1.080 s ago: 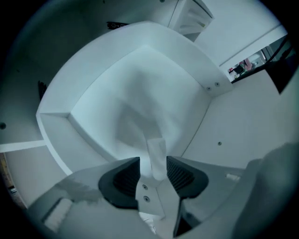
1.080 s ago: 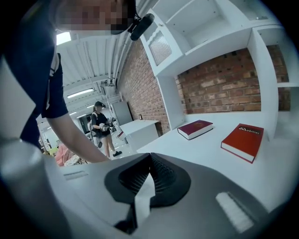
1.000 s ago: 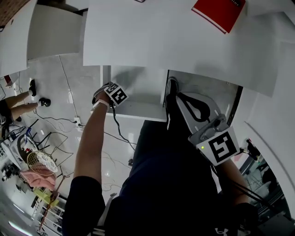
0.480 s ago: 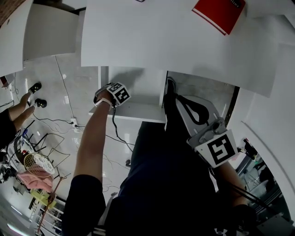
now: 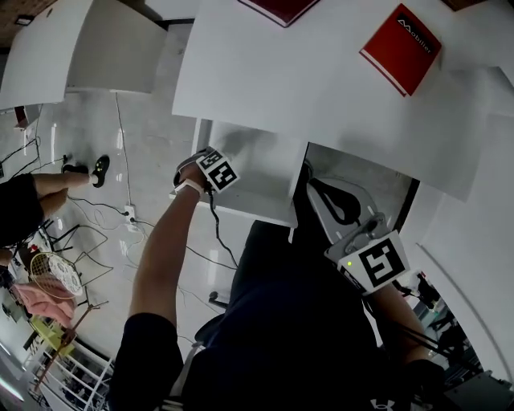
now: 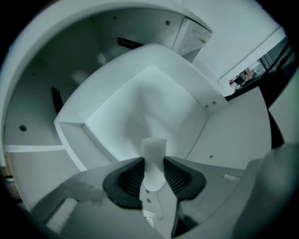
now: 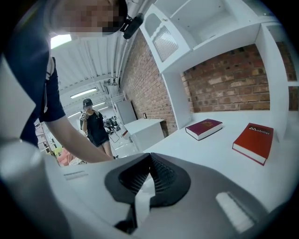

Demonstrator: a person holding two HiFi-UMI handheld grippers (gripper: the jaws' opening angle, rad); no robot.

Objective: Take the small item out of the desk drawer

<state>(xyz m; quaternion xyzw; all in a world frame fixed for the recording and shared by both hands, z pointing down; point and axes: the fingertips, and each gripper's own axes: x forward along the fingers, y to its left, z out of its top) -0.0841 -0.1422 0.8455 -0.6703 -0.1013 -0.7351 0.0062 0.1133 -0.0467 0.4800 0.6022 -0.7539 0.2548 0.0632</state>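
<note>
The white desk drawer (image 5: 269, 172) stands pulled out under the desk top (image 5: 305, 88). My left gripper (image 5: 217, 172) points straight down over it, and only its marker cube and the wrist show in the head view. In the left gripper view, the left gripper (image 6: 154, 164) is shut on a small white block (image 6: 154, 147), held above the drawer's bare white floor (image 6: 154, 100). Its jaws have just been closing, with the block between them. My right gripper (image 7: 149, 158) is shut with nothing in it. It hangs at the right, by the desk's edge (image 5: 377, 261).
A red book (image 5: 399, 48) (image 7: 252, 140) and a maroon book (image 5: 281, 8) (image 7: 204, 127) lie on the desk top. A person (image 7: 96, 128) stands in the background. Cables and a power strip (image 5: 128, 215) lie on the floor at the left.
The left gripper's cube has shifted a little right over the drawer. The head view has tilted, so more of the desk top and a second book show.
</note>
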